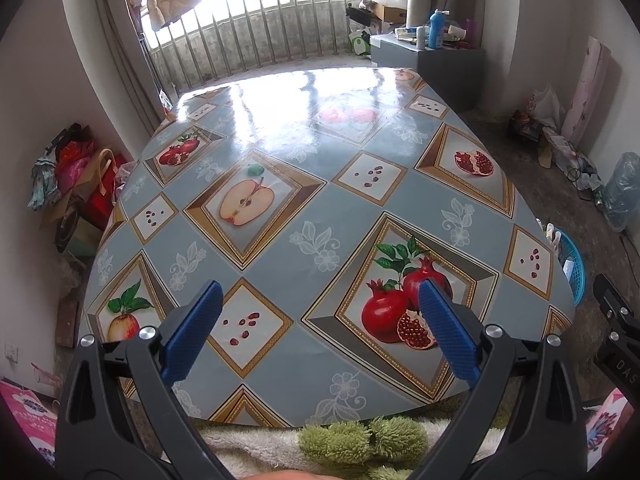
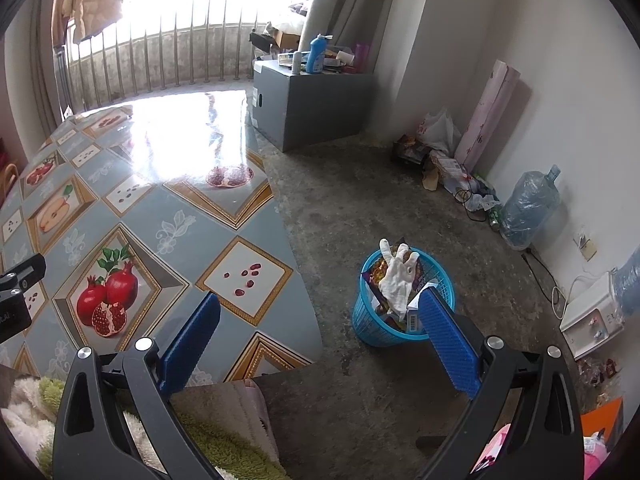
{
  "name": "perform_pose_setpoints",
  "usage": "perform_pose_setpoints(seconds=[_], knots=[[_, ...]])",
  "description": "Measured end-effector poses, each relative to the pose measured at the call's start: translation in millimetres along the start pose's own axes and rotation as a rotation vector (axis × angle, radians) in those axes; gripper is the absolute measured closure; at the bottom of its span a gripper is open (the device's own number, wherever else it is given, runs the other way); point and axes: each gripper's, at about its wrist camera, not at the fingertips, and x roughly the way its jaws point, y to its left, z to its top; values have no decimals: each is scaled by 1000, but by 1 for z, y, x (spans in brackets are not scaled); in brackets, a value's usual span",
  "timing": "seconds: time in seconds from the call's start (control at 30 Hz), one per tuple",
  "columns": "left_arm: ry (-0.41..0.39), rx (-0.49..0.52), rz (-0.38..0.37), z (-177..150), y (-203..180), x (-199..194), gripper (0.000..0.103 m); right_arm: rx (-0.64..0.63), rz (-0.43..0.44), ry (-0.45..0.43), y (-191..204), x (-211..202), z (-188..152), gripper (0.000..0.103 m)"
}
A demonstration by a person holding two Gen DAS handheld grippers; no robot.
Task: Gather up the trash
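Observation:
A blue plastic waste basket [image 2: 370, 322] stands on the floor right of the table, holding a white glove [image 2: 396, 276], snack wrappers and paper scraps. Its rim also shows at the right edge of the left wrist view [image 1: 576, 268]. My right gripper [image 2: 320, 320] is open and empty, hovering near the table's front right corner, left of and above the basket. My left gripper [image 1: 320, 304] is open and empty above the near part of the table [image 1: 280, 160], which carries a fruit-print cloth. I see no loose trash on the table.
A grey cabinet [image 2: 316, 108] with bottles stands at the back. Bags, a water jug [image 2: 528, 208] and cables lie along the right wall. A white appliance [image 2: 592, 320] sits at the right. Bags and boxes [image 1: 76, 184] pile left of the table. A balcony railing lies beyond.

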Motion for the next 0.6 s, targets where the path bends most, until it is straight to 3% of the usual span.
perform_pose_setpoints(seconds=[0.6], knots=[[2, 0, 1, -1, 2, 2, 9, -11, 8, 1, 0, -1, 2, 7]])
